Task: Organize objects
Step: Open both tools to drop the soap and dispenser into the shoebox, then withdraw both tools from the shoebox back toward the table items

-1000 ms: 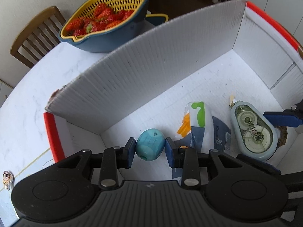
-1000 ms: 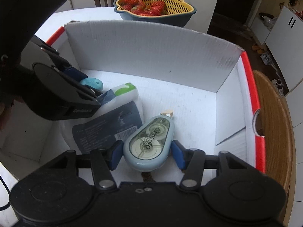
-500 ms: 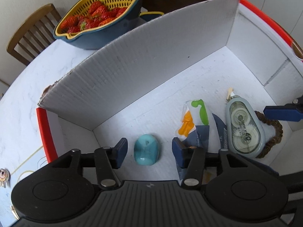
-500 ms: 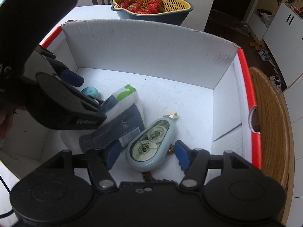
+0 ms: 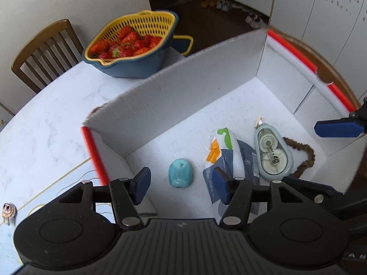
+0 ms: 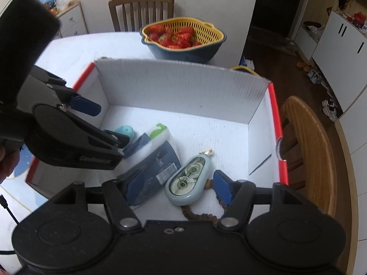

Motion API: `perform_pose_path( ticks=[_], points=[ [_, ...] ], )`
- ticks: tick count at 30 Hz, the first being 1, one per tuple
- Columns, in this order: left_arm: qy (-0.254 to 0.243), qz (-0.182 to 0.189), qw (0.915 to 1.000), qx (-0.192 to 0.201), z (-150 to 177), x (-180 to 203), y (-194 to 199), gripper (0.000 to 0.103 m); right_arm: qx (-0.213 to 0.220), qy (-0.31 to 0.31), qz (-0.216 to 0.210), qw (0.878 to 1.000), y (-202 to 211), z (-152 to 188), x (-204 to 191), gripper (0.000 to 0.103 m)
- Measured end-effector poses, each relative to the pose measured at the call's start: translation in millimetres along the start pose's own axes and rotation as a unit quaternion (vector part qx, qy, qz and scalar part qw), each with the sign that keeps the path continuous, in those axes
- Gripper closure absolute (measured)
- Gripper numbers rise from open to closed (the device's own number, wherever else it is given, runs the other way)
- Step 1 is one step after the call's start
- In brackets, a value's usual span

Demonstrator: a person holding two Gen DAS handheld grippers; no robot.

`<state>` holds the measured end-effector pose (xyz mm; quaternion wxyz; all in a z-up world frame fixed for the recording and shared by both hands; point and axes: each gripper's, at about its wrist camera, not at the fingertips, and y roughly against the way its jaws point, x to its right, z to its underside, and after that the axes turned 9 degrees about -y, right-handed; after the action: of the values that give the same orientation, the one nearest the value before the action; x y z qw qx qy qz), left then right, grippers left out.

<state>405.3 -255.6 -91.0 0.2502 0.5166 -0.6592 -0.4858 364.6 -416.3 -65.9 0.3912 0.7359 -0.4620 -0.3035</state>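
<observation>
Your white box (image 5: 206, 87) sits on the table (image 5: 52, 119), with the strawberry basket (image 5: 135, 45) behind it at 11 o'clock. Inside lie a tissue pack (image 5: 231, 155), a tape roller (image 5: 273, 153) and a small teal toy (image 5: 180, 172). Your left gripper (image 5: 181, 186) has just been opening; its jaws are apart and the toy lies free at 12 o'clock. Your right gripper (image 6: 177, 189) has also just been opening and stands apart, with the roller loose at 12 o'clock.
</observation>
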Motion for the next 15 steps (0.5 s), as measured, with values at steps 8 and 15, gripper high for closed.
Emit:
perform_pose_path(
  ticks=[8,15],
  points=[
    [0.014,0.024,0.9984,0.049,16,-14,45,0.045,0.032,-0.023,-0.002,0.999,31,4,-8,0.034],
    [0.01,0.034,0.995,0.094,37,-25,83,0.045,0.052,-0.037,-0.01,0.998,56,11,-21,0.031]
  ],
)
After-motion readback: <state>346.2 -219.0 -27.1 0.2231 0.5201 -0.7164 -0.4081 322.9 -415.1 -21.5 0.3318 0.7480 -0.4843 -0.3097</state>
